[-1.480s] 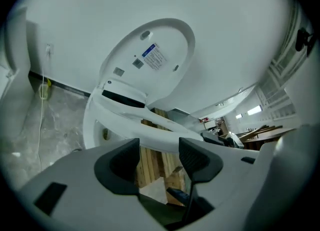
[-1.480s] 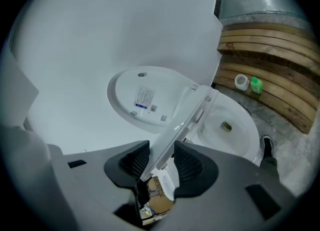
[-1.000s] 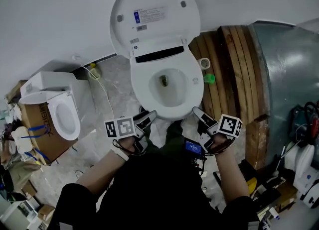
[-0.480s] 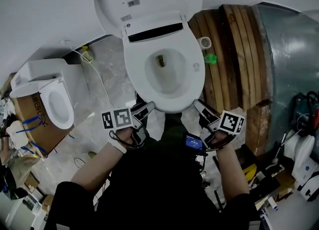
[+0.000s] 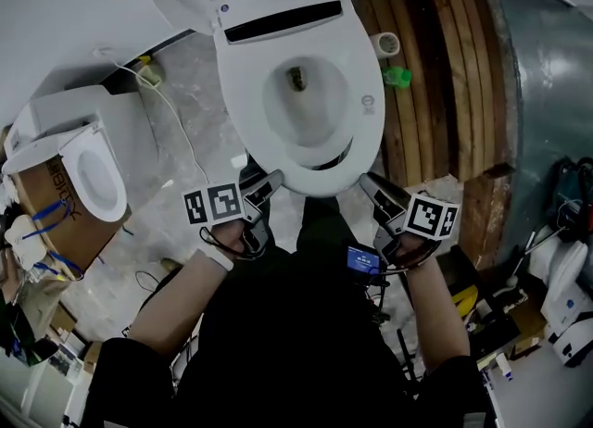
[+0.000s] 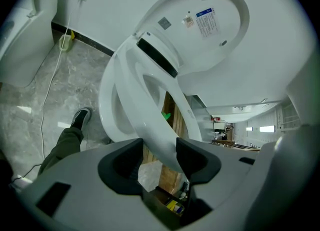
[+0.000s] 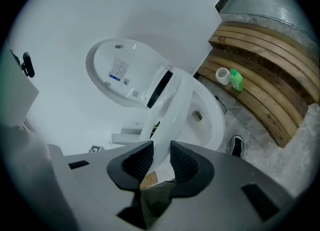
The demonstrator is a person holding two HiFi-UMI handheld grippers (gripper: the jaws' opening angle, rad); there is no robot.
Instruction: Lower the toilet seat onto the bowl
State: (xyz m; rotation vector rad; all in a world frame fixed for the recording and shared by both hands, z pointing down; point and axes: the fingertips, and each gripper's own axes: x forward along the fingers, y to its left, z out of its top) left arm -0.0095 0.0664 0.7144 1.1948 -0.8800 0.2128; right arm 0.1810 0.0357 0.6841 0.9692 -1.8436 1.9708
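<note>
Right now I have both tools on the front of the seat (image 5: 368, 93), one at each side; the left gripper (image 5: 267, 183) is clamped on the rim, which fills the gap between its pads (image 6: 192, 157) in the left gripper view; the right gripper (image 5: 369, 185) has the thin edge of the seat (image 7: 172, 110) between its ribbed pads (image 7: 182, 162), both touching it, and its jaws have just been closing. The seat (image 6: 152, 130) is tilted, hinged at the back and lifted off the bowl (image 6: 107, 102) at the front, so a dark gap shows under its inner edge in the head view; the lid (image 6: 210, 30) stands upright behind it against the white wall. I see my shoe (image 6: 80, 117) on the grey floor beside the bowl (image 7: 209, 121). To my right lie curved wooden slats (image 5: 435, 65) with a tape roll (image 5: 386, 44) and a green bottle (image 5: 398, 76) beside them; to my left a second toilet (image 5: 83, 171) sits on a cardboard box (image 5: 56, 218), well apart.
</note>
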